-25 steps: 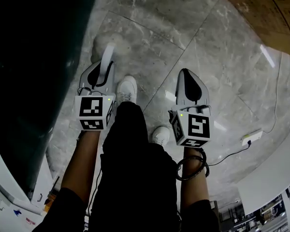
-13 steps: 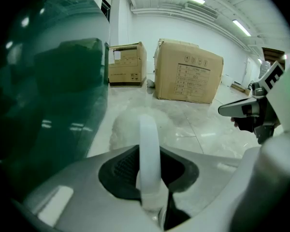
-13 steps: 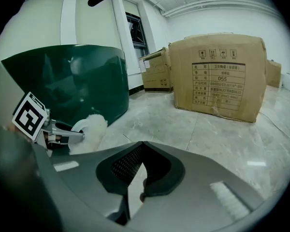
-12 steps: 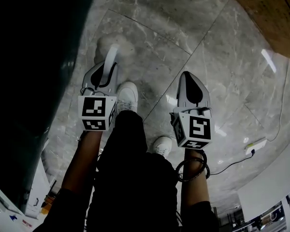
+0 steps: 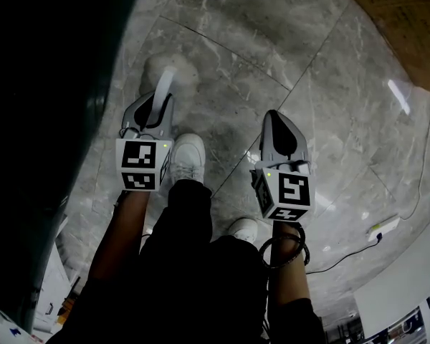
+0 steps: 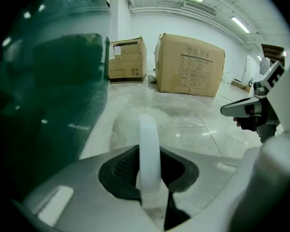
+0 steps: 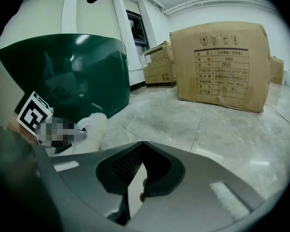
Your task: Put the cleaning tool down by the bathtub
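Beside the green bathtub, left gripper jaws pinch the cleaning tool, right gripper jaws pressed together, cardboard boxes beyond.

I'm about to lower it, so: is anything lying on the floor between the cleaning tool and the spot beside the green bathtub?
Nothing visible does. The left hand-held gripper grips the cleaning tool by its white handle, and only marble floor shows around its fluffy head, next to the bathtub.
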A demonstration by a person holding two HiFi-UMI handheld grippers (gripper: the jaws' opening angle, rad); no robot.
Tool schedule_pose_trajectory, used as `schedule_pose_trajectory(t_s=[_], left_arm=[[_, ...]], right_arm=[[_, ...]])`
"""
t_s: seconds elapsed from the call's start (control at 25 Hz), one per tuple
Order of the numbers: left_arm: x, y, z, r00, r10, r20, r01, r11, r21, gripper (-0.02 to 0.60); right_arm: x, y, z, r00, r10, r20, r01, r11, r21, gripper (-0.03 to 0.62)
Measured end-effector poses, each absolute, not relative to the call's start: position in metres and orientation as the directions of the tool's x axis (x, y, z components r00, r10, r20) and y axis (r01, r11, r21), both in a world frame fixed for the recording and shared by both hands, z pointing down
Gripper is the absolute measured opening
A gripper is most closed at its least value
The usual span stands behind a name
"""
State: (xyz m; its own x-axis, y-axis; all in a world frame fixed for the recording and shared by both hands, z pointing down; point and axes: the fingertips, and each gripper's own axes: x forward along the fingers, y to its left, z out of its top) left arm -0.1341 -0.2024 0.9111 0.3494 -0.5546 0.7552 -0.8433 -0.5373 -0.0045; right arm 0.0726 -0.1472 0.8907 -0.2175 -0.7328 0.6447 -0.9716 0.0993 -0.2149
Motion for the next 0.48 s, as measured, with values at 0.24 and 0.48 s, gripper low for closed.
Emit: schedule_pose_trajectory(t_s=[0.24,0.48], left_arm=[[-0.137,-0.203,0.936,0.339,-0.528,0.779,-0.849,-0.528,0.012,0.086],[-0.136,-0.201,0.952,0.328,-0.510,0.795,-0.847,-0.531,0.010,0.086]], right_arm=[[0.074,-0.151,0.906,-0.226,-0.732,0.642,-0.969,0.102,-0.225,0.018],[0.074,-0.152,0.918,-0.235,-0.731,0.641,-0.967,0.106,-0.234,0.018]])
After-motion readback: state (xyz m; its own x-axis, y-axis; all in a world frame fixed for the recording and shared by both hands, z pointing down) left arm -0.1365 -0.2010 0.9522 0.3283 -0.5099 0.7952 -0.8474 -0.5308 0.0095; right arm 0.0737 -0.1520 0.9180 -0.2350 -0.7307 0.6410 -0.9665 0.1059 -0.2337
